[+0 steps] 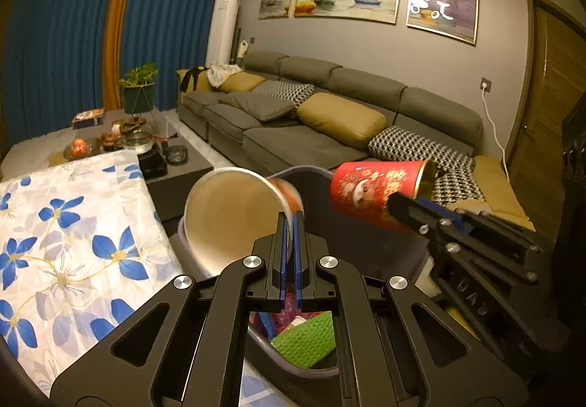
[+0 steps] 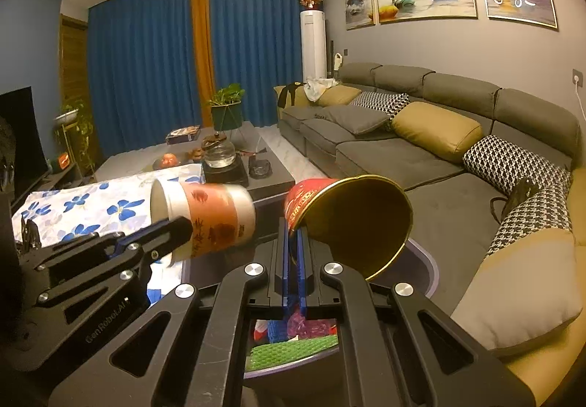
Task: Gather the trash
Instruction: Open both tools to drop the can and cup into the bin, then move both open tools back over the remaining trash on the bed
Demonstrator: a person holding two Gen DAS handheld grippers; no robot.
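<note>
Left gripper (image 1: 292, 224) jaws pinch white cup (image 1: 234, 213) rim; right gripper (image 2: 296, 235) jaws pinch red cup (image 2: 351, 224); "GenRobot.AI" on gripper body.

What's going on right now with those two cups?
Left tool shut on white cup rim. Right tool shut on red cup rim. Both tipped over open bin. Nothing in the way.

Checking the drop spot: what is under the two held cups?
A grey bin sits under the white cup and red cup. Green mesh and purple scraps show inside; both tools hide the rest.
</note>
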